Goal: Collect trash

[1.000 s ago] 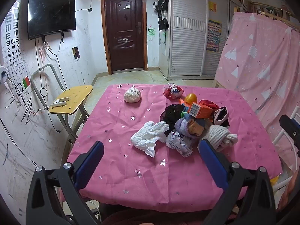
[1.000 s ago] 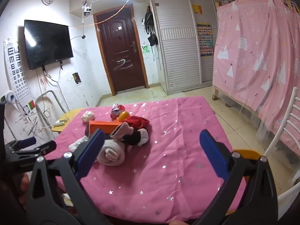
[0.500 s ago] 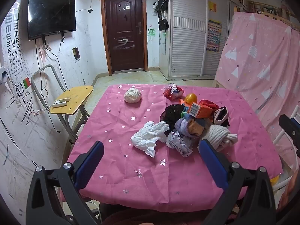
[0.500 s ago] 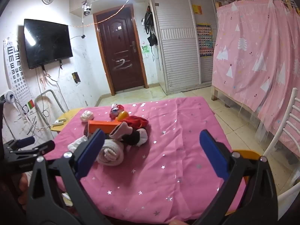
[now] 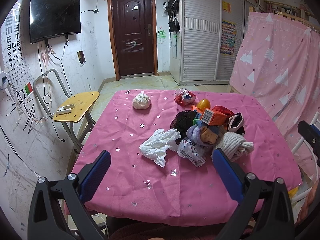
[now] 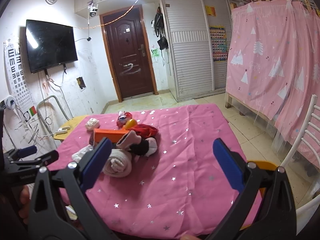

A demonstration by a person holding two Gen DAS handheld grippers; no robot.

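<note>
While both grippers hang above the near edge of a counter (image 5: 124,180) draped in pink star-print cloth, neither touches anything. The left gripper (image 5: 161,173) has its blue-padded fingers (image 5: 96,175) spread wide apart and empty. The right gripper (image 6: 162,163) is likewise spread wide and empty, with its fingers (image 6: 227,164) over bare cloth.

Seen from the left wrist, the trash lies from the counter's middle toward 2 o'clock. A crumpled white tissue (image 5: 160,146) sits at the centre, touching a crumpled printed wrapper (image 5: 190,150) on its right. Behind them is a heap of socks and cloth, with an orange carton (image 5: 213,117) resting on top and a rolled cream sock (image 5: 235,145) at the heap's near right. At 12 o'clock a balled white paper wad (image 5: 141,101) lies alone, well apart from the heap. At 1 o'clock, a red foil wrapper (image 5: 185,98) sits near a yellow plastic egg (image 5: 203,104).

From the right wrist, the heap lies at 10 o'clock, and the left finger overlaps the cream sock in view.
</note>
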